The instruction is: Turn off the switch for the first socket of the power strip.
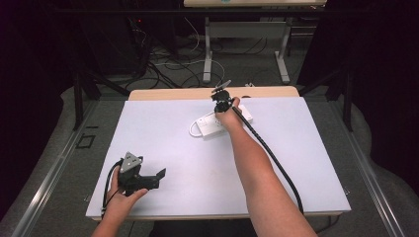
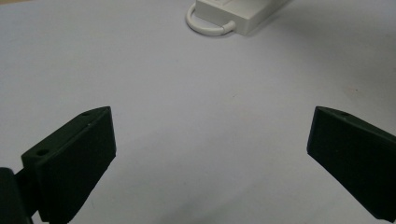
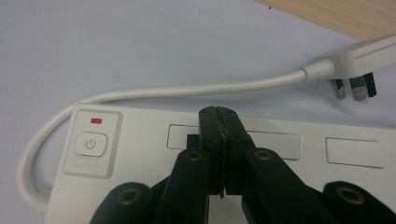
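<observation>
— Where's the power strip (image 1: 223,121)?

— Far middle of the white table (image 1: 163,133), long axis slanting across it. My right gripper (image 3: 223,128), jaws pressed together, hovers right above it; its plug (image 3: 352,70) lies beyond.

— And the left gripper (image 1: 148,178)?

— Spread wide, well apart, near me.

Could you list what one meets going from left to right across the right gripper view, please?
Cord loop → power button → right gripper, fingers together over the power strip → plug.
</observation>
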